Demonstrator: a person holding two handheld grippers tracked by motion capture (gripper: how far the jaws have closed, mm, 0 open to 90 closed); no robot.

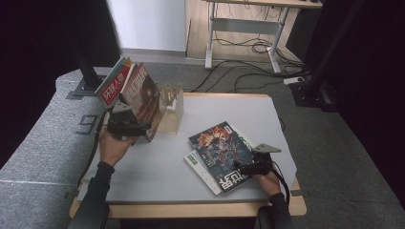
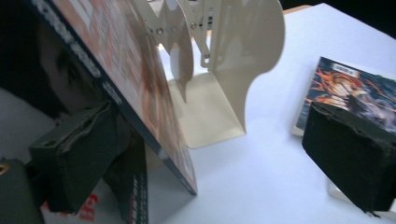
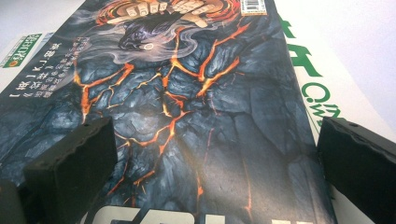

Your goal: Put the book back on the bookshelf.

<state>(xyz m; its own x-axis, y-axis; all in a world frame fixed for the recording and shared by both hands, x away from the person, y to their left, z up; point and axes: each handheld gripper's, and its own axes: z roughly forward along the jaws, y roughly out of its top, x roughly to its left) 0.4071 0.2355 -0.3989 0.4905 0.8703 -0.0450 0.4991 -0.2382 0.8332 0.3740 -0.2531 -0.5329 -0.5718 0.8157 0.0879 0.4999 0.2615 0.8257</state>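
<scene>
Step in hand: you were standing magazines up against the cream bookend (image 1: 173, 109), which I take as the landmark here.
Left gripper (image 1: 128, 128): just left of the bookend, its jaws stood apart — the brown-covered magazine (image 1: 143, 98) leaned between them, and no pad pressed on it.
Right gripper (image 1: 248, 168): well to the right of the bookend, jaws wide apart over the lava-cover magazine (image 3: 187, 116), gripping nothing.
Leaning magazines: two — the brown-covered one tilted against the bookend, a red-covered magazine (image 1: 113, 82) behind it on the far side from the bookend.
Flat magazines: the lava-cover one on top, at least one green-and-white magazine (image 3: 317, 70) under it — both on the counter (image 1: 148, 167), right of the bookend.
Doing it well: you needed to draw the left jaws back slowly and level, watching that the tilted cover did not slide at its foot; straightening it toward the bookend first would have helped.
</scene>
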